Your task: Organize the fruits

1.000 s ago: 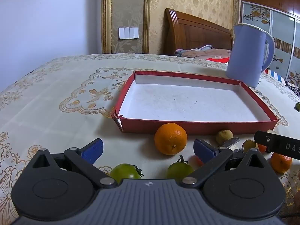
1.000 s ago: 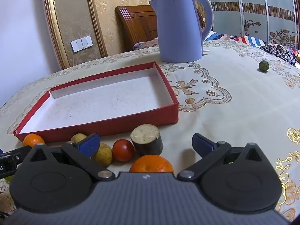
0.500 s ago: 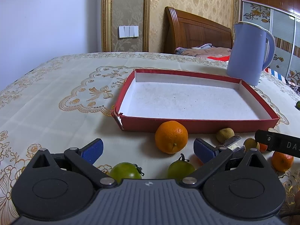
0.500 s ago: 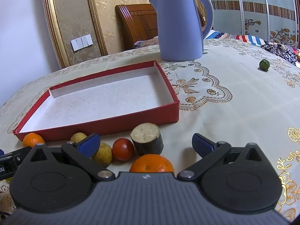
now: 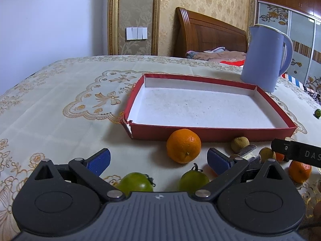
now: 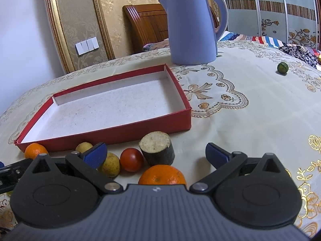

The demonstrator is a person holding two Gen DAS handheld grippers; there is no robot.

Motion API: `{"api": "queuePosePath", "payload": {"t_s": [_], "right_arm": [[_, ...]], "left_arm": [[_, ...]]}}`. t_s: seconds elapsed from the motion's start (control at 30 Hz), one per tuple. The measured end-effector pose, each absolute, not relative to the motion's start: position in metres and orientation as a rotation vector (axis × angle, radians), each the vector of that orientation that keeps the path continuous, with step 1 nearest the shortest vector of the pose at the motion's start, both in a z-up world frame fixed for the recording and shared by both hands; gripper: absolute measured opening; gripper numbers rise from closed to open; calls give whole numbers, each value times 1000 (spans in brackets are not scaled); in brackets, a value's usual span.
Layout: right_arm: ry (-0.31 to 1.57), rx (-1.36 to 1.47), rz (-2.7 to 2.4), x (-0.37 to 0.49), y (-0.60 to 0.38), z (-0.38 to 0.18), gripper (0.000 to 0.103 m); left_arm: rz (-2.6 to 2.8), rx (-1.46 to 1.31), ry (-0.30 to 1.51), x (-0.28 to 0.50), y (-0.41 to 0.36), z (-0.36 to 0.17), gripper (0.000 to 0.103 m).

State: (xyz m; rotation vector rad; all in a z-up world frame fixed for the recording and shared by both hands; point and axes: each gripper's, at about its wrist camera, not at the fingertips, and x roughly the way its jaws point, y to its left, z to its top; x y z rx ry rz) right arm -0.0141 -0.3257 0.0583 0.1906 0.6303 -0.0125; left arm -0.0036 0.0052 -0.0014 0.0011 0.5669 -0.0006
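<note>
Two green tomatoes (image 5: 136, 182) (image 5: 193, 179) half hidden behind the left hand-held gripper's body. Orange (image 6: 162, 175) in the right view cut by the gripper housing; yellow fruit (image 6: 110, 164) partly behind a blue finger pad (image 6: 95, 154). Small red fruit (image 5: 279, 157) mostly covered by the black bar (image 5: 297, 154) reaching past the right edge. Far green fruit (image 6: 282, 67) too small to identify. Bed (image 5: 210, 55) largely behind the tabletop (image 5: 60, 104).

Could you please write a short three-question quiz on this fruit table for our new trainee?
1. True or false: the red tray already holds fruit.
2. How many green tomatoes lie between the left gripper fingers?
3. What stands just beyond the tray's far corner: A) the blue kettle, B) a bowl, C) a bottle?

Key: 1 false, it is empty. 2 two. 3 A.
</note>
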Motion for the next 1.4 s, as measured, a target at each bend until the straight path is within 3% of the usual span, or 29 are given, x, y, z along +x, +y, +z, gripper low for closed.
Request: {"api": "queuePosePath", "payload": {"t_s": [0.43,0.83,1.4], "right_arm": [[629,202,-4,-14,-327,58,103],[670,203,130,-20,-329,59,103],[627,30,127,-50,-332,69,103]], "left_arm": [[-60,22,495,-47,35,8,103],[20,167,530,-34,24,-8,103],[7,86,623,-16,28,-16,102]]}}
